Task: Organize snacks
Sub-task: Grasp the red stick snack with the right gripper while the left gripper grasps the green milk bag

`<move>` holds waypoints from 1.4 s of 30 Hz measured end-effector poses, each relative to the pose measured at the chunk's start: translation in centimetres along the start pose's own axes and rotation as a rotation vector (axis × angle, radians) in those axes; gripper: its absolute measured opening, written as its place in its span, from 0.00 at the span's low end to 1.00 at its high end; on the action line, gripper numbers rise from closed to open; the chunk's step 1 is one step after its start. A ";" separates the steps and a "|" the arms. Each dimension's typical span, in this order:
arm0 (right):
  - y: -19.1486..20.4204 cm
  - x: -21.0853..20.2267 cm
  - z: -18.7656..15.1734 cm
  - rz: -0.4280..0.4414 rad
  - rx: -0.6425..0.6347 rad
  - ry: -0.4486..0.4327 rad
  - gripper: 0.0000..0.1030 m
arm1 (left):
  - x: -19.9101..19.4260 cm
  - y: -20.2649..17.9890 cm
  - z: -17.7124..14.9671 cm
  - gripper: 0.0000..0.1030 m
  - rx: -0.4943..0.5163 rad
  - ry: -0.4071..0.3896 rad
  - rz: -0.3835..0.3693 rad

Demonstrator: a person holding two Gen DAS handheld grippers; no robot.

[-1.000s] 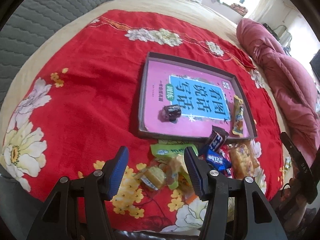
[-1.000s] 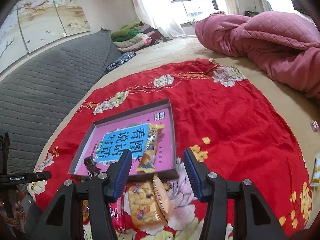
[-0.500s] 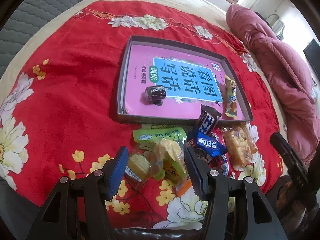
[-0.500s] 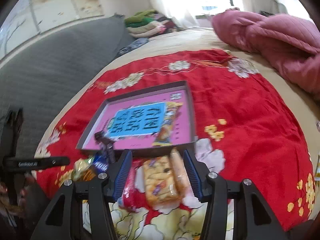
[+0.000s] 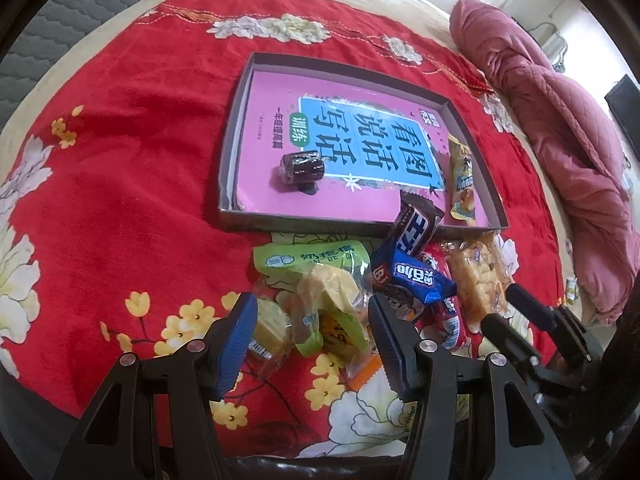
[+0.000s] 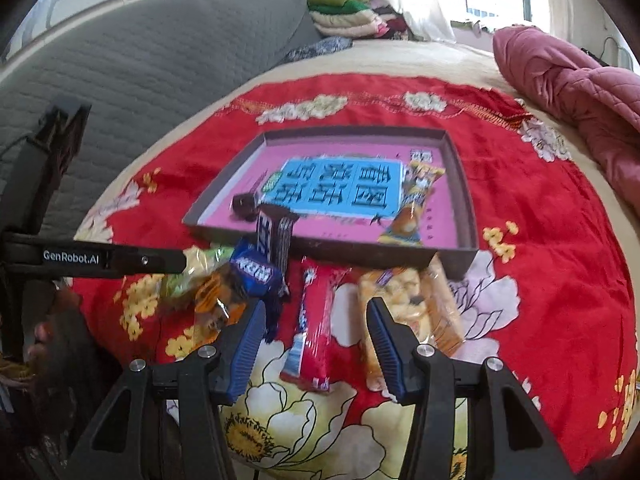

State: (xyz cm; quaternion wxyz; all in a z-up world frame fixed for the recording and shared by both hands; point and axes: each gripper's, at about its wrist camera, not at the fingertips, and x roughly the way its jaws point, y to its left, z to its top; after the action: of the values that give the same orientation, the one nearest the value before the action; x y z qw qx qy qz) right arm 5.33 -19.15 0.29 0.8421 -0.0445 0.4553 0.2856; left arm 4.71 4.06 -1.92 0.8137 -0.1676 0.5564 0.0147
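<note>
A shallow grey tray (image 5: pixel 228 168) (image 6: pixel 466 204) with a pink and blue printed floor lies on the red flowered cloth. In it sit a dark wrapped candy (image 5: pixel 301 166) (image 6: pixel 243 203) and a yellow snack packet (image 5: pixel 461 180) (image 6: pixel 414 200). A pile of snacks lies before the tray's near wall: a green packet (image 5: pixel 308 258), yellow-green wrapped cakes (image 5: pixel 328 312), a blue cookie pack (image 5: pixel 412 276) (image 6: pixel 254 270), a dark chocolate bar (image 5: pixel 416 228) (image 6: pixel 274 238), a red sausage stick (image 6: pixel 312 328) and clear-wrapped crackers (image 5: pixel 476 284) (image 6: pixel 404 312). My left gripper (image 5: pixel 312 336) is open above the yellow-green cakes. My right gripper (image 6: pixel 316 344) is open above the red stick.
A pink quilt (image 5: pixel 560 120) (image 6: pixel 576 92) is bunched at the right of the bed. A grey padded headboard (image 6: pixel 140 68) and folded clothes (image 6: pixel 344 12) stand at the far side. Each gripper shows in the other's view, the right gripper (image 5: pixel 532 328) and the left gripper (image 6: pixel 104 260).
Both grippers have come down and closer to the snack pile. The right one swung left and rolled, from the crackers to the red stick. The jaws kept their width.
</note>
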 end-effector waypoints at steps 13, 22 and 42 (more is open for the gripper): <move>0.6 2.9 -0.8 -0.016 -0.010 0.098 0.44 | 2.0 -0.2 0.5 0.58 -0.004 0.022 -0.025; 1.4 5.2 -0.9 -0.031 -0.044 0.145 0.33 | 2.5 0.0 0.8 0.57 -0.020 0.014 -0.055; 1.0 6.7 -0.7 -0.034 -0.036 0.160 0.24 | 3.5 0.3 1.7 0.34 -0.038 0.013 -0.091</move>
State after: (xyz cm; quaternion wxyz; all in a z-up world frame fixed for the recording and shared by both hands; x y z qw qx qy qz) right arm 7.10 -15.56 -5.23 0.8069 -0.0900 0.5150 0.2749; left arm 7.48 4.28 -4.65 0.8065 -0.2081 0.5532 -0.0131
